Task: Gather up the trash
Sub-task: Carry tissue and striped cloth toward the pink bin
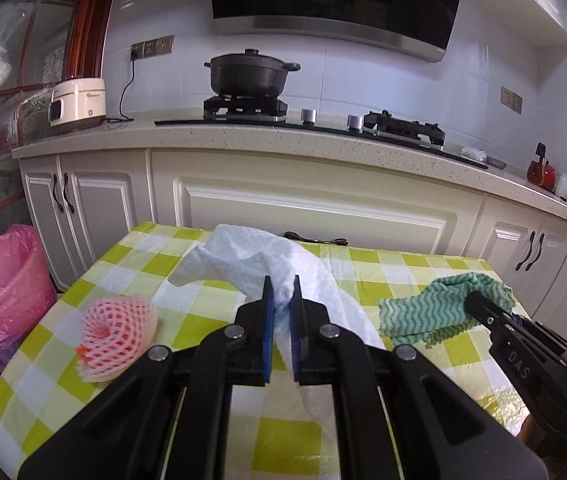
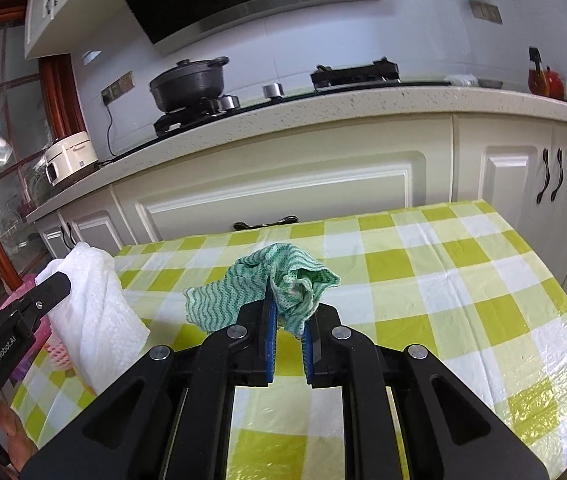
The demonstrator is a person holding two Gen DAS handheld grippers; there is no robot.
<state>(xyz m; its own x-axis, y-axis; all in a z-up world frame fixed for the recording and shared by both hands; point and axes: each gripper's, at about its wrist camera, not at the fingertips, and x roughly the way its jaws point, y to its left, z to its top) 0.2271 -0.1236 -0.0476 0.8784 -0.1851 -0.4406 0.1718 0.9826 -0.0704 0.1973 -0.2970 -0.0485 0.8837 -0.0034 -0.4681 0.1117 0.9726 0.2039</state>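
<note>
While the white paper towel (image 1: 283, 268) is pinched between the blue pads of the left gripper (image 1: 282, 294), its free end is draped down toward the checked cloth of the bench (image 1: 399, 268) near the middle of the top. The fingers (image 1: 268, 304) of that gripper are drawn narrow, with only the crumpled sheet between them. In the right wrist view the same towel (image 2: 95, 300) is seen hanging at the left edge of the bench, with the left gripper (image 2: 59, 284) clamped on it.

A green-and-white wavy cloth (image 2: 283, 288) is held in the right gripper (image 2: 292, 308); its fingers (image 2: 270, 312) are closed narrowly on a bunched fold, and the rest of the cloth is spread to the left and up over the bench. In the left wrist view that cloth (image 1: 431, 308) is seen near the right edge of the bench, with the right gripper (image 1: 479, 304) on it.

1 pink foam fruit net (image 1: 117, 332) is laid on the bench beside its left edge, apart from both grippers. A pink-lined bin (image 1: 3, 292) is stood on the floor just off the left edge of the bench. Behind the far edge, a cabinet run with a stone worktop (image 1: 243, 140) is seen, on which a black pot (image 1: 253, 74) is set over a burner and a white rice cooker (image 1: 77, 104) is placed at the left.
</note>
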